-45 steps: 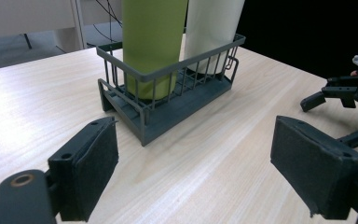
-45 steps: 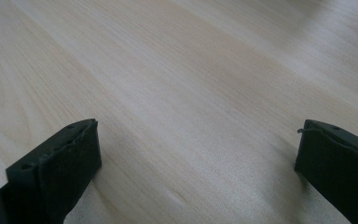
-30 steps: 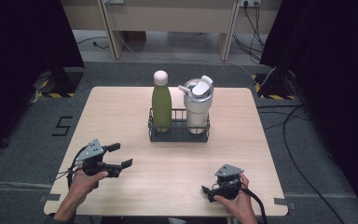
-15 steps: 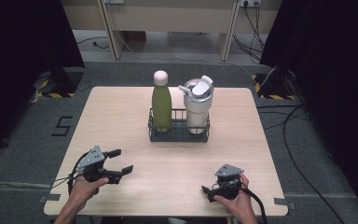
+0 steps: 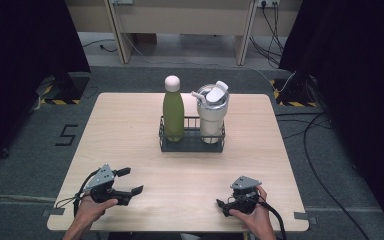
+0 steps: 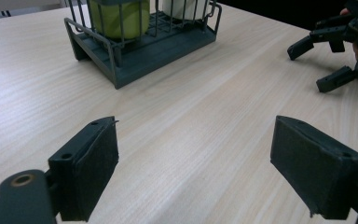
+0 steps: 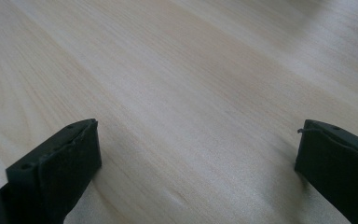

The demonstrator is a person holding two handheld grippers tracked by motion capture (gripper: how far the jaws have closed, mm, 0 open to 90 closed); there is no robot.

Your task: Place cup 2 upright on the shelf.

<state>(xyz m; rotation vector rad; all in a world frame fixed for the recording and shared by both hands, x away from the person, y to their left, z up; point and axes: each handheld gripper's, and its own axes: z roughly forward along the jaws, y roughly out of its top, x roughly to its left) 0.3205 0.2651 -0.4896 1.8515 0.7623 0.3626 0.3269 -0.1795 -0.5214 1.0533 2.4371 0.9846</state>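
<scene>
A dark wire rack (image 5: pixel 192 141) stands at the middle of the wooden table (image 5: pixel 130 130). It holds a green bottle with a white cap (image 5: pixel 173 110) on the left and a white lidded tumbler (image 5: pixel 213 115) on the right. My left gripper (image 5: pixel 131 181) rests low over the table's near left, open, with nothing between its jaws. In the left gripper view its jaws (image 6: pixel 196 168) stand wide apart, facing the rack (image 6: pixel 140 44) and the green bottle (image 6: pixel 119 16). My right gripper (image 5: pixel 222 206) lies at the near right, open and empty, its jaws (image 7: pixel 196 163) just above bare wood.
The other gripper (image 6: pixel 335 51) appears at the upper right of the left gripper view, held in a hand. Bare tabletop lies between the grippers and the rack. Cables trail on the floor around the table, and dark curtains hang at both sides.
My left gripper has sunk toward the tabletop and drifted slightly toward the near edge. The right gripper has kept still.
</scene>
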